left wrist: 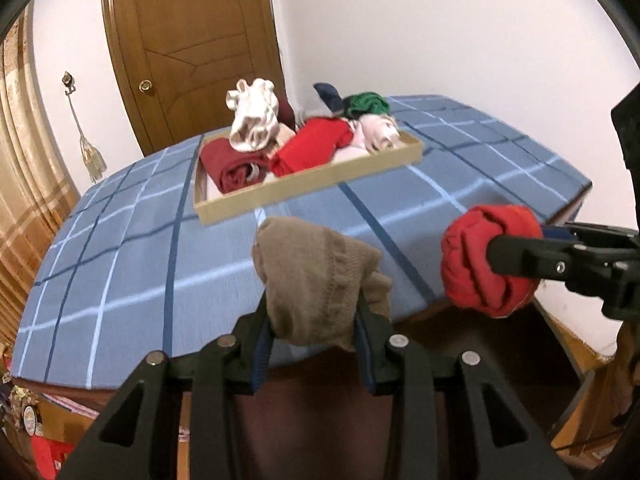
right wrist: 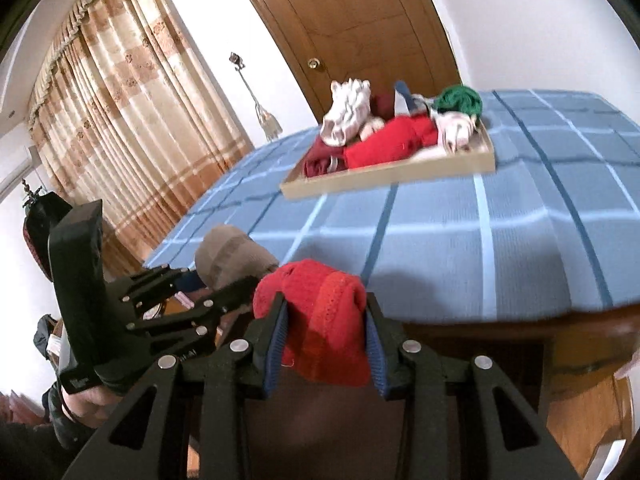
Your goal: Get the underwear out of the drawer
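My left gripper [left wrist: 314,310] is shut on a rolled tan-brown underwear [left wrist: 320,276], held in the air in front of the table edge. The right gripper [right wrist: 326,320] is shut on a rolled red underwear [right wrist: 320,320], level with the left one. In the left wrist view the red roll [left wrist: 476,264] and the right gripper [left wrist: 516,256] hang at the right. In the right wrist view the tan roll [right wrist: 232,258] and the left gripper [right wrist: 224,280] sit at the left. The dark drawer opening [left wrist: 312,420] lies below both grippers.
A shallow cardboard tray [left wrist: 320,188] on the blue checked tablecloth [left wrist: 120,248] holds several rolled garments, red, maroon, white and green. Behind it is a wooden door [left wrist: 192,40]. A curtain [right wrist: 132,120] hangs at the left. A person's hand [right wrist: 88,400] holds the left gripper's handle.
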`<state>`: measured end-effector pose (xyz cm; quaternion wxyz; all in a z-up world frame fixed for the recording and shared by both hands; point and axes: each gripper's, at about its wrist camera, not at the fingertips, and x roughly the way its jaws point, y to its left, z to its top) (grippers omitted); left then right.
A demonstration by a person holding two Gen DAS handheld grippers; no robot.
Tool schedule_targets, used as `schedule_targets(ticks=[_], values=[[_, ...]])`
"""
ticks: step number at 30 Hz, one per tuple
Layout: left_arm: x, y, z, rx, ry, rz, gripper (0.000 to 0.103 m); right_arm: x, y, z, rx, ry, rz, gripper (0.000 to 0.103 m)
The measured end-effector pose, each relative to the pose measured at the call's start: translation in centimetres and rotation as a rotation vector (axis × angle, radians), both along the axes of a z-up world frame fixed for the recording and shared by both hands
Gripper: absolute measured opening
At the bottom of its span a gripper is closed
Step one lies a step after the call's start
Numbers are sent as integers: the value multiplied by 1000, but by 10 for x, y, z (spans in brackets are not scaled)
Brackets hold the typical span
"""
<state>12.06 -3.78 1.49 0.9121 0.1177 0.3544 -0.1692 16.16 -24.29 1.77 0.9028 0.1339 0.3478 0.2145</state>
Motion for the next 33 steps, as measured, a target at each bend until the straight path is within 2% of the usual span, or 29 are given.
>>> schedule_targets(ticks=[6,11,18,20,21,22,23,24,26,27,33], values=[[52,2,12,-57,-7,34,34,41,1,20,-11,-52,-49,39],[108,-1,23,-76,-43,82,34,98,-5,38,-38,-106,-144,39],[174,-17,19,-75,-30,117,35,183,-4,23,-112,-81,-270,40],[186,-20,15,-64,-29,137,49,197,-6,16,-97,-80,-256,42],[189,-21,14,-54,-35,145,56,203,-7,13,-93,-75,-265,48],[190,-22,14,-39,-45,157,77,207,-8,12,-119,-63,-296,59],[189,-23,15,-23,-64,171,97,208,-8,12,-132,-58,-313,64],[184,-23,18,-9,-102,186,103,206,-10,14,-121,-74,-321,70],[177,-22,23,-7,-152,193,103,197,-14,20,-83,-121,-321,76],[174,-21,25,-15,-151,195,103,189,-15,26,-72,-159,-336,80],[156,-10,34,-81,-155,216,103,156,-22,46,8,-253,-366,82]])
